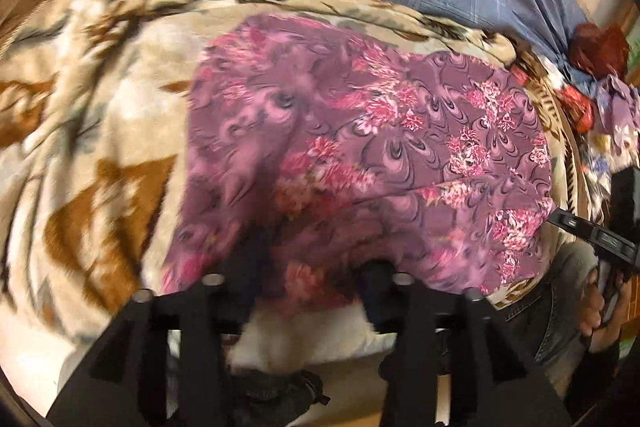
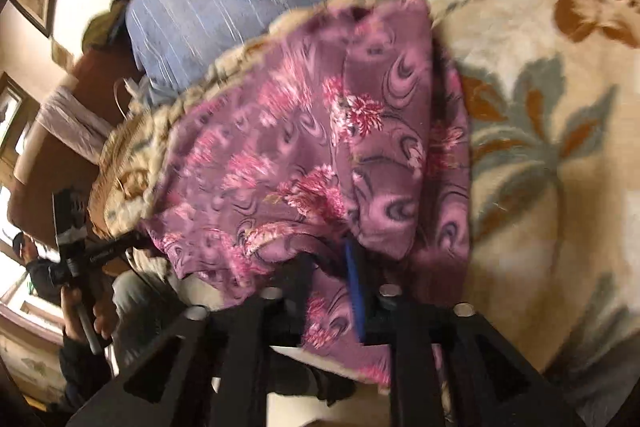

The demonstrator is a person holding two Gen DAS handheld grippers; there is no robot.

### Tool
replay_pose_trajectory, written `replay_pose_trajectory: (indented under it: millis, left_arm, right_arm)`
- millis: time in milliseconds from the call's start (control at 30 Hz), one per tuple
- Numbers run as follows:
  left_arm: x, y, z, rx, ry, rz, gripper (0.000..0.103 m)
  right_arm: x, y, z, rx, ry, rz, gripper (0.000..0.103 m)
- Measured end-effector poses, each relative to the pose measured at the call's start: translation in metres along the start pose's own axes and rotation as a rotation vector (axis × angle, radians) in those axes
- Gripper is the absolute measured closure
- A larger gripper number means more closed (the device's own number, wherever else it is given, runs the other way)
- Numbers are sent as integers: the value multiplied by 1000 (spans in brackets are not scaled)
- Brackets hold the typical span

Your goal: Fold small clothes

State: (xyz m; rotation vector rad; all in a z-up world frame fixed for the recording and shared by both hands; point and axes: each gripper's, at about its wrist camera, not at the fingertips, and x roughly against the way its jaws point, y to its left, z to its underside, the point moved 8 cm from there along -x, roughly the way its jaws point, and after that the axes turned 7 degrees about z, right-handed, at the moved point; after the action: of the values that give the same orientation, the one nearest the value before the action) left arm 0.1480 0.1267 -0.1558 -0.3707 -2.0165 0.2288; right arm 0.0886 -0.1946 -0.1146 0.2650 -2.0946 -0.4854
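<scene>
The purple cloth with pink flowers (image 1: 360, 155), at the centre of both frames on the beige leaf-patterned blanket (image 1: 100, 131), looks half folded, the right gripper (image 2: 336, 291) pinching its near edge, the left gripper (image 1: 308, 279) spread beside it.
</scene>
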Motion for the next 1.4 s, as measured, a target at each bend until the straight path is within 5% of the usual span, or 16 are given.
replay_pose_trajectory:
  millis: [67, 233, 333, 533, 600, 633, 700, 900, 1033, 1133, 1267, 1400]
  left_arm:
    - [9, 7, 12, 46, -13, 7, 56]
    - [36, 21, 22, 218, -111, 142, 49]
    - [30, 30, 16, 305, -117, 156, 48]
    - [-17, 37, 5, 368, -52, 155, 52]
    - [-24, 33, 9, 358, -38, 140, 77]
    - [-27, 32, 12, 356, -30, 132, 80]
    - [-28, 32, 15, 363, -38, 118, 95]
    - [26, 27, -9, 298, -228, 134, 97]
    - [8, 33, -14, 251, -195, 28, 97]
    - [-20, 43, -7, 309, -117, 9, 97]
    - [28, 29, -18, 251, -239, 38, 97]
    - [32, 43, -30, 272, -260, 23, 97]
  right_arm:
    - [16, -5, 2, -27, -47, -8, 47]
    - [18, -16, -15, -119, -74, -77, 41]
    - [-5, -27, -22, -141, -62, -20, 41]
    - [-40, -24, -5, -71, -4, 80, 67]
    - [-41, -20, 1, -41, 3, 78, 72]
    - [-41, -19, 2, -34, 2, 84, 74]
    - [-42, -23, 1, -25, 3, 103, 97]
    - [13, -12, -8, -78, -86, 15, 98]
    - [-6, -21, 6, -75, -25, 74, 98]
    - [-21, -32, 10, -127, 11, 110, 98]
    - [28, -8, -3, -85, -87, 69, 98]
    - [46, 7, -8, -81, -95, 4, 99]
